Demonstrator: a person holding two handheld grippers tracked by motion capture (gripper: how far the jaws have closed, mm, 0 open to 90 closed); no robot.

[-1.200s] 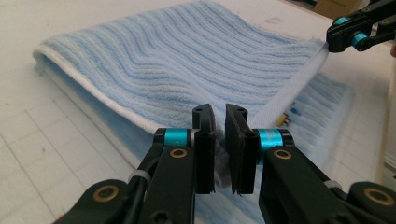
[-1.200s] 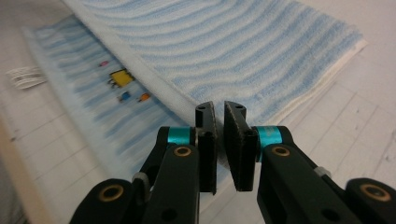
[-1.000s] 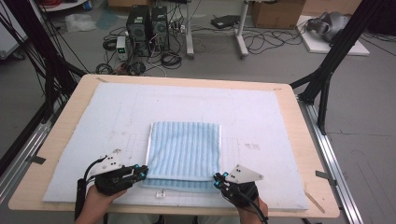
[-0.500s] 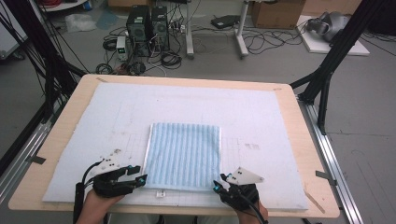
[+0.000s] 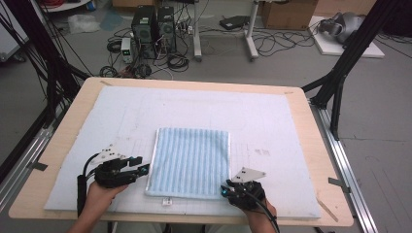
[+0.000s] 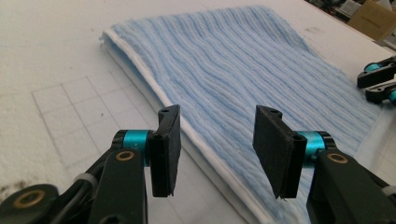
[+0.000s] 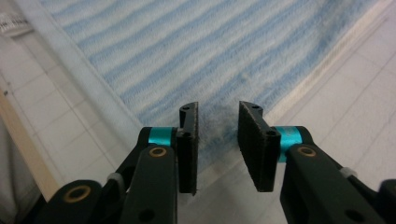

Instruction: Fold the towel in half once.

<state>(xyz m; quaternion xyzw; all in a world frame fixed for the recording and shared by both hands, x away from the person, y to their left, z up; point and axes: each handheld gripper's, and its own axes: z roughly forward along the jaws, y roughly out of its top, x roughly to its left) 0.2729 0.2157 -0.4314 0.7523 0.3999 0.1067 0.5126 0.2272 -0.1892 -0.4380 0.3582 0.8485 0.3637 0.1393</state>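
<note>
So the folded blue striped towel (image 5: 189,162) is lying flat on the white pad (image 5: 272,121) covering the tabletop (image 5: 311,160), near the person's edge, its stripes and slightly longer side running straight away from them. The left gripper (image 5: 141,167) sits just off its near-left corner, its jaws just opened to a medium gap straddling the white hem with nothing pinched. The right gripper (image 5: 224,190) is at the near-right corner, its jaws opened a bit, now easing narrower, also not gripping.

I see even, soft indoor light from above, with only faint shadows on the white table (image 5: 272,116). The high view is slightly soft and low in detail. In both gripper views the striped towel (image 6: 243,60) blurs with distance, and the near black jaws look dark.
</note>
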